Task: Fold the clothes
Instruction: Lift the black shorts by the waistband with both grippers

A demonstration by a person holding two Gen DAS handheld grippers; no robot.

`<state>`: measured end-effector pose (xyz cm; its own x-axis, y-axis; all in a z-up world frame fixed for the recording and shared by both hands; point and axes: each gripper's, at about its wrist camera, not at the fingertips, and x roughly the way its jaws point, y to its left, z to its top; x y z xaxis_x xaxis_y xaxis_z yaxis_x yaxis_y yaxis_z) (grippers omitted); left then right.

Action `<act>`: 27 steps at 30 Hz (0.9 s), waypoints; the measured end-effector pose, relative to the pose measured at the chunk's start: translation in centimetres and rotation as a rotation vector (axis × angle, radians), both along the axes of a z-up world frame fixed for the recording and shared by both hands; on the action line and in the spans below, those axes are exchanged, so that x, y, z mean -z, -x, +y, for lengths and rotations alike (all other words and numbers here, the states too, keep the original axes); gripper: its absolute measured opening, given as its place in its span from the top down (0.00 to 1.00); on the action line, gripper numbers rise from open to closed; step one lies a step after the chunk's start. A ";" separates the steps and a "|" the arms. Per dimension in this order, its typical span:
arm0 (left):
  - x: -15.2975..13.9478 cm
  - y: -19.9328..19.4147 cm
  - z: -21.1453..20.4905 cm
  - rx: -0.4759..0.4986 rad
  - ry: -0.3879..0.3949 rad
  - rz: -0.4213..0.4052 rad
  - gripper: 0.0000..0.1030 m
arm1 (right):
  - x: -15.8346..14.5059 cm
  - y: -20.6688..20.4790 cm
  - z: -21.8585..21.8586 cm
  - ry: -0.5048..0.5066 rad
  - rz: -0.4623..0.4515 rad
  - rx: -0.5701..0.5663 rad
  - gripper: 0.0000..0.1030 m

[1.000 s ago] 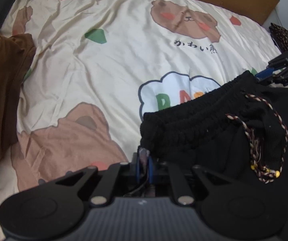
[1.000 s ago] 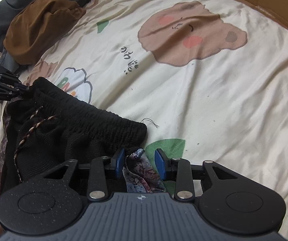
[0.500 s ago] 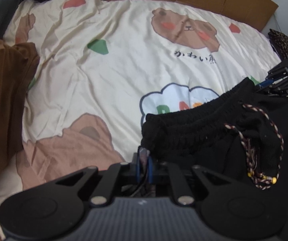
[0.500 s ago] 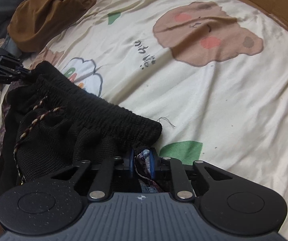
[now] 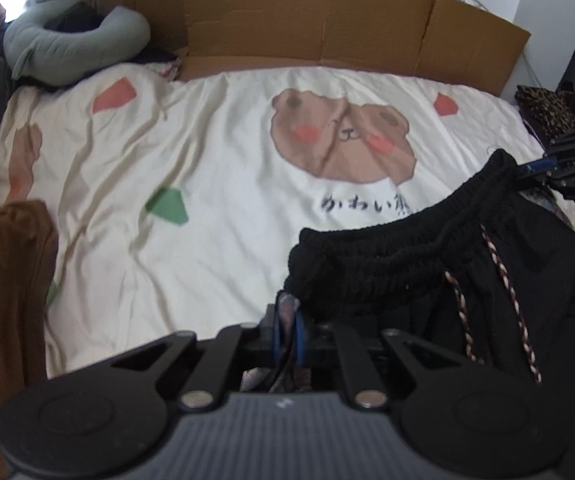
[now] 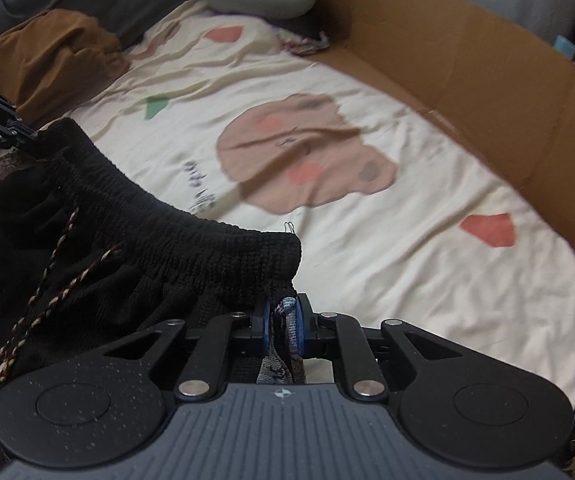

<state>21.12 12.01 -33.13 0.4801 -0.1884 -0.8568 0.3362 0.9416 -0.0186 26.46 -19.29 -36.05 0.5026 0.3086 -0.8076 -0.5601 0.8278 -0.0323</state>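
2 grippers hold the black shorts [image 5: 427, 264] by the waistband, 1 at each end, just above the cartoon-print bedsheet [image 5: 207, 200]. The left gripper [image 5: 287, 320] is clenched on its corner; the right gripper [image 6: 281, 320] has its pads pressed on patterned lining at the other. This looks like the lift-and-spread step. Next, both ends likely need laying flat on the sheet, with the drawstring [image 5: 499, 280] kept clear.

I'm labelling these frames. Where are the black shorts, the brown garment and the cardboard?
black shorts [image 5: 399, 256]: left wrist view, on the ribbed waistband.
brown garment [image 6: 51, 56]: right wrist view, middle of the heap.
cardboard [image 5: 327, 20]: left wrist view, on the upright panel.
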 end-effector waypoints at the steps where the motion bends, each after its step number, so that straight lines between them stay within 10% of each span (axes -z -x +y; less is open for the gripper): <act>1: 0.0 -0.5 -0.3 0.004 -0.002 -0.007 0.93 | -0.2 -0.2 -0.2 0.003 -0.016 0.011 0.90; 15: 3.4 -6.6 -2.8 0.030 -0.027 0.005 0.93 | 2.5 -3.6 -2.5 -0.011 -0.002 0.116 0.88; 21: 5.6 -7.7 -2.2 0.019 -0.012 0.063 0.92 | 3.9 -4.2 -3.7 -0.052 0.087 0.162 0.60; 27: 6.0 -8.5 -1.9 0.019 0.016 0.091 0.84 | 4.0 -5.8 -4.9 -0.132 0.152 0.167 0.53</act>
